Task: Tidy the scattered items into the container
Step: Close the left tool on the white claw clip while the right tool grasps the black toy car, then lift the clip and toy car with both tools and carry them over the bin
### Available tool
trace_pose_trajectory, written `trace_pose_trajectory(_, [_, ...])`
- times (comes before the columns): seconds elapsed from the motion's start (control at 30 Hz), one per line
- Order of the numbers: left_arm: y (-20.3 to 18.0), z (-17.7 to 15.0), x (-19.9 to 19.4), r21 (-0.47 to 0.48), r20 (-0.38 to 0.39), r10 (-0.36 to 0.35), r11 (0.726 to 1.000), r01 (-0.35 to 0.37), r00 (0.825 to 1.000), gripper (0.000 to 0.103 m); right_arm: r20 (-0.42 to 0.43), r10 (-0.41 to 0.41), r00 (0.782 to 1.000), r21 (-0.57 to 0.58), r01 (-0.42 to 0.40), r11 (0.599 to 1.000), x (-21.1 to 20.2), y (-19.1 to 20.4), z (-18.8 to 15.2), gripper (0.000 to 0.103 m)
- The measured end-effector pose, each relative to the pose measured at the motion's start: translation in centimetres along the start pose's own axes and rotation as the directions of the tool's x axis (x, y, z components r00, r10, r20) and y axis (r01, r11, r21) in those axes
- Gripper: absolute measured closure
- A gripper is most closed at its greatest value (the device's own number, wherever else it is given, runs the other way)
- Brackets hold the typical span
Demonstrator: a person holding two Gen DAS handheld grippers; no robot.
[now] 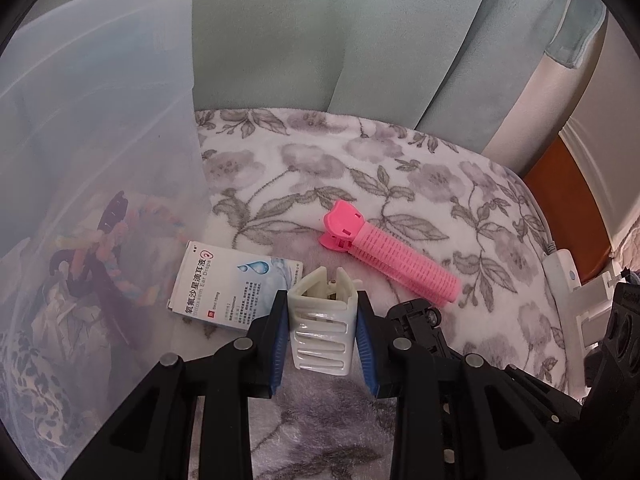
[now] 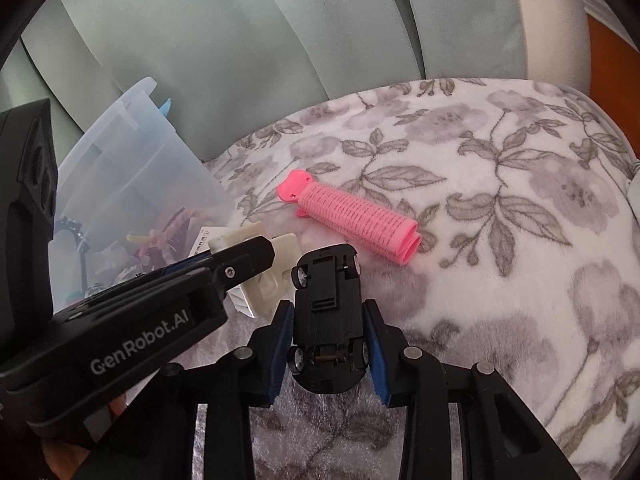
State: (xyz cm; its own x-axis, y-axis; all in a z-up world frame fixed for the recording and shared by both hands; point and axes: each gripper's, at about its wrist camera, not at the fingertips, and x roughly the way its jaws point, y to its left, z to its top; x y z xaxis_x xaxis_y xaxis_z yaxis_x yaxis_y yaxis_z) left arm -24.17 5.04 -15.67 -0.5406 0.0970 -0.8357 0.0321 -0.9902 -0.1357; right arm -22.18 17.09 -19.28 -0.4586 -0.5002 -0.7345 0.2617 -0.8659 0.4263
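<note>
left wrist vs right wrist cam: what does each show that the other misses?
Left wrist only: the ear drops box face up with its print readable, beside the clear container; a white power strip at the right edge.

Right wrist only: the toy car in full, underside up, clamped in the right gripper; the left gripper's outer body.

Both: the left gripper shut on the white hair claw clip, the pink hair roller loose on the floral blanket, and the container with items inside.
</note>
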Motion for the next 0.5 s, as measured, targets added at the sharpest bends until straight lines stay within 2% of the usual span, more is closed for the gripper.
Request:
trace_pose_trajectory(0.23, [0.0, -1.4, -0.8, 0.020, -0.020, 0.035, 0.999, -0.035, 0.999, 0.071, -0.013, 0.008, 1.000, 0.084, -0.007, 0.996, -2.1, -0.6, -1.9, 0.066])
trace_pose_trajectory(0.5, [-0.1, -3.0, -3.2, 0.010, -0.041, 0.038, 0.999, -0.037, 0.998, 0.071, -0.010, 0.014, 1.000, 0.141, -0.012, 0.990, -5.5, -0.6, -4.3, 0.066])
